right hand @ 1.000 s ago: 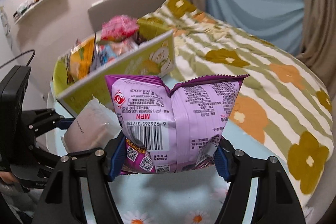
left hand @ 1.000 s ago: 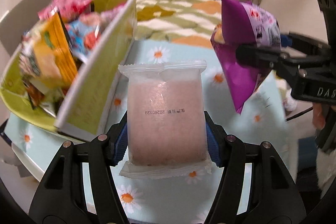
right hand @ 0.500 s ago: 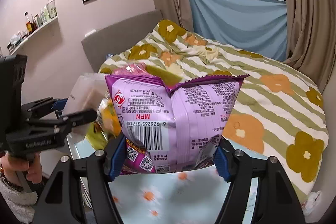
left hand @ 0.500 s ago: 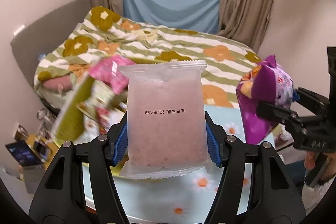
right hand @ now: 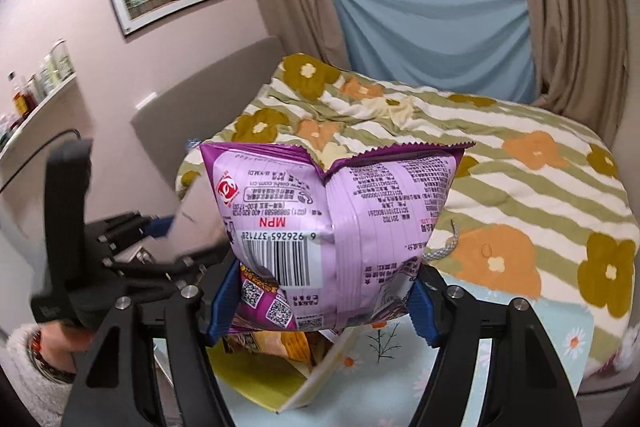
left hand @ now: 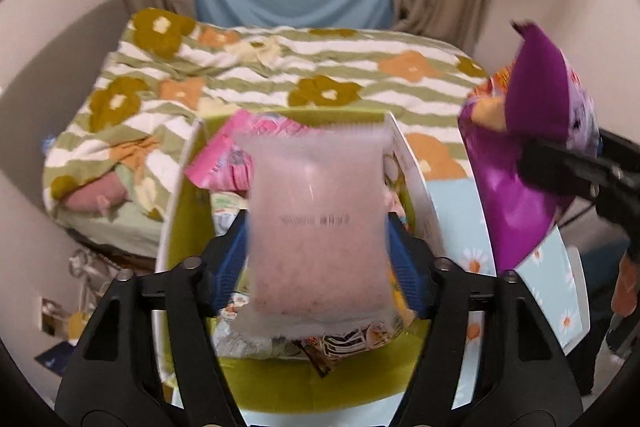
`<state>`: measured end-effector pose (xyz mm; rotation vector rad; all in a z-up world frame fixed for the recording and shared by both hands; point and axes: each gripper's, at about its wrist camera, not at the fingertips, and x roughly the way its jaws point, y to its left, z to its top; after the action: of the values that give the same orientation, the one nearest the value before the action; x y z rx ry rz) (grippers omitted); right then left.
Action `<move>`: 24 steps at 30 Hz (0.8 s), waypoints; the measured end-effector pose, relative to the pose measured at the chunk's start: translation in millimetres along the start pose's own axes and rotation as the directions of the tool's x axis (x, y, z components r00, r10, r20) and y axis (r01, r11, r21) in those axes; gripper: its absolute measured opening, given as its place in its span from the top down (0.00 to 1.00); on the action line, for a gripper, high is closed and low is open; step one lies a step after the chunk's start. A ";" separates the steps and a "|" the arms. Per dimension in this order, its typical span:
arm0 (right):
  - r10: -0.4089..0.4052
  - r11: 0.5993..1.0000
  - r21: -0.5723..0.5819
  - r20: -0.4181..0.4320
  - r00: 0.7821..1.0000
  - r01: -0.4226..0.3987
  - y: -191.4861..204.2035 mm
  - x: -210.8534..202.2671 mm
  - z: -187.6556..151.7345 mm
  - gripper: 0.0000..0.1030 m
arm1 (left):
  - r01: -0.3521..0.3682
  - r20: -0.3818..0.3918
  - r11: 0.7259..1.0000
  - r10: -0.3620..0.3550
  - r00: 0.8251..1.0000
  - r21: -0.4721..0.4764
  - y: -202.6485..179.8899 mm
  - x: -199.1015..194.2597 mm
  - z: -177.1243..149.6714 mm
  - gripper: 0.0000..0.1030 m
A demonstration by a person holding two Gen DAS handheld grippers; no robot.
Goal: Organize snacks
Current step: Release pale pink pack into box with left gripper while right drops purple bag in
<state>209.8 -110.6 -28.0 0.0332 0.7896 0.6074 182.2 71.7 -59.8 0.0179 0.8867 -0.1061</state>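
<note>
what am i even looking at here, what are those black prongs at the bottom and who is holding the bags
No robot: a person holds a hand gripper in each hand, each with a camera looking along its two fingers. The black prongs are those fingers.

In the left view, the left gripper is opening around a pale pink packet above a yellow-green box of snacks on a daisy-print table.

In the right view, the right gripper squeezes a purple snack bag. Behind is a bed.
</note>
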 end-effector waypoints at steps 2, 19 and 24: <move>-0.030 0.999 0.024 -0.010 1.000 0.030 3.4 7.3 -2.0 0.36 | 0.004 0.017 1.000 -0.004 1.000 0.007 1.6 0.4 -9.8 0.00; -0.105 0.992 0.062 -0.058 0.993 0.109 50.6 35.6 4.5 0.35 | -0.011 0.015 1.000 0.012 1.000 -0.012 69.9 -30.4 -42.7 0.00; -0.119 0.991 0.054 -0.095 0.988 0.124 54.1 58.0 15.4 0.33 | -0.030 0.019 0.998 0.031 0.999 -0.049 84.5 -30.5 -38.3 0.00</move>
<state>224.7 -32.3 -41.7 0.0118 0.8922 0.4721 141.9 160.6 -62.8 -0.0149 0.8688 -0.0560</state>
